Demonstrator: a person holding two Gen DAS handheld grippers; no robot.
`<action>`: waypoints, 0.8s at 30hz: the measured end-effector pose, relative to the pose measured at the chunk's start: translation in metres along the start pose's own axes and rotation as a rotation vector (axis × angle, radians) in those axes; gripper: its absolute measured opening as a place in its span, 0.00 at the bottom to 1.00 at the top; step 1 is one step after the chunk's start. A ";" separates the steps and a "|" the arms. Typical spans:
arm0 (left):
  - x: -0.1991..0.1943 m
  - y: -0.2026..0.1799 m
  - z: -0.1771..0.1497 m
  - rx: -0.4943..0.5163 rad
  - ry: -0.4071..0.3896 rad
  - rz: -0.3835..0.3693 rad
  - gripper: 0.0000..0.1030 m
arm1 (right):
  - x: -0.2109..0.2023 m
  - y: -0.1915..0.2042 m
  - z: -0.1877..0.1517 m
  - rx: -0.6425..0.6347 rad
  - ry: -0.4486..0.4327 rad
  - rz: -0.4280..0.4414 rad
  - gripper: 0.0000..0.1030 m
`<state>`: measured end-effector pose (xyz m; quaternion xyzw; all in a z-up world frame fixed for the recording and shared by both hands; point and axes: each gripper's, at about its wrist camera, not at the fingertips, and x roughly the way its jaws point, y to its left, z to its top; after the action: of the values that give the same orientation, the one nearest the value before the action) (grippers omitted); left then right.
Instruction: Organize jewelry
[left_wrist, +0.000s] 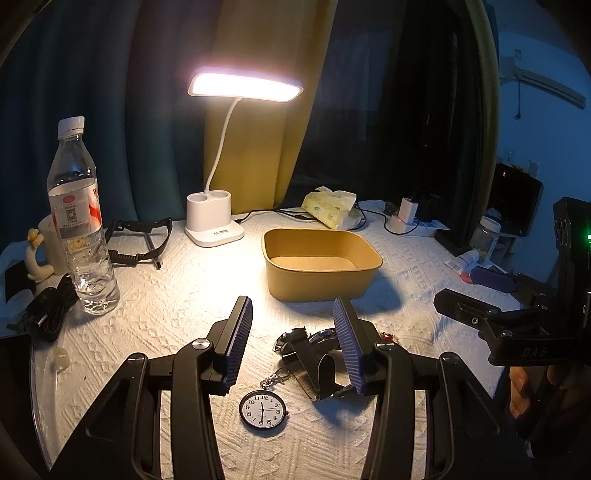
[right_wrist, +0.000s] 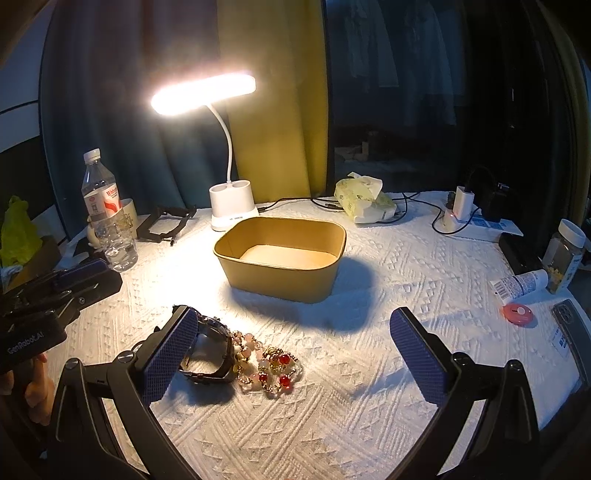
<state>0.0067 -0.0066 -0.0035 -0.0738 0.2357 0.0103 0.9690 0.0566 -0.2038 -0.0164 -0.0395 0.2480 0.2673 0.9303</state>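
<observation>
An empty tan box (left_wrist: 321, 264) stands mid-table; it also shows in the right wrist view (right_wrist: 280, 256). A round pocket watch (left_wrist: 262, 410) lies on the white cloth between my left gripper's fingers. A dark wristwatch (left_wrist: 314, 358) lies by its right finger, and shows in the right wrist view (right_wrist: 210, 350). A red and pink bead bracelet (right_wrist: 267, 365) lies next to the wristwatch. My left gripper (left_wrist: 293, 314) is open and empty above the watches. My right gripper (right_wrist: 295, 332) is open and empty, its left finger beside the wristwatch.
A lit white desk lamp (left_wrist: 214, 221) stands behind the box. A water bottle (left_wrist: 79, 221), a mug and black cables sit at the left. A tissue pack (right_wrist: 364, 199), charger, jar (right_wrist: 565, 254), tube, pink disc (right_wrist: 519, 314) and phone lie at the right.
</observation>
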 end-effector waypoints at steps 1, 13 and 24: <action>0.000 0.000 0.000 -0.001 0.001 0.001 0.47 | 0.000 0.000 0.000 0.000 0.000 0.000 1.00; 0.001 0.004 0.000 -0.011 0.003 0.000 0.47 | 0.001 0.004 0.000 -0.014 0.000 0.004 1.00; 0.001 0.003 -0.003 -0.018 0.005 0.000 0.47 | 0.000 0.006 0.000 -0.012 0.002 0.007 1.00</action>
<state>0.0062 -0.0040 -0.0067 -0.0826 0.2378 0.0120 0.9677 0.0538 -0.1987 -0.0161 -0.0445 0.2476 0.2720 0.9288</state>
